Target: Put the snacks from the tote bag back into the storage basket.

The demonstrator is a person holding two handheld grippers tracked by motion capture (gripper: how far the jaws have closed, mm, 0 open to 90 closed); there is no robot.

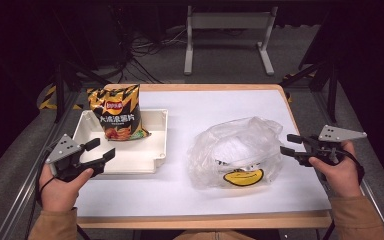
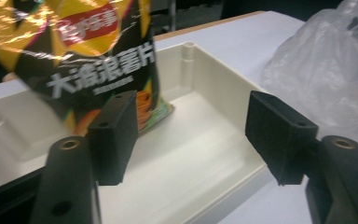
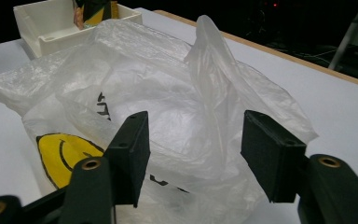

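- Presently the left gripper [image 1: 97, 151] stands at the near-left corner of the tray [image 1: 130, 165], jaws apart with nothing between them. The chip bag [image 1: 117, 112] leans upright in the tray's far-left part, top against the far wall.
- Risk one: the bag rests on a narrow bottom edge. From the left gripper view, its lower corner [image 2: 156, 109] sits just beyond the left jaw, so a careless sweep could tip it flat or out over the wall.
- Risk two: the foil looks slick and puffed. A pinch on the bulge may slide off or crush the contents; the sealed edge seems the safer hold.
- Risk three: the tray looks light. A jaw catching its near rim could drag it across the counter [image 1: 180, 195].
- Meanwhile the right gripper [image 1: 291, 145] hovers at the right edge of the plastic bag [image 1: 237, 150], jaws apart and holding nothing, apparently not touching the film.
- Risk four: the bag lies slumped at centre-right of the counter, its mouth not clearly found. In the right gripper view one raised fold [image 3: 209, 51] stands ahead of the jaws; closing there may seize both layers and keep the bag shut.
- Risk five: thin film may tear or slip out under a hard pull.
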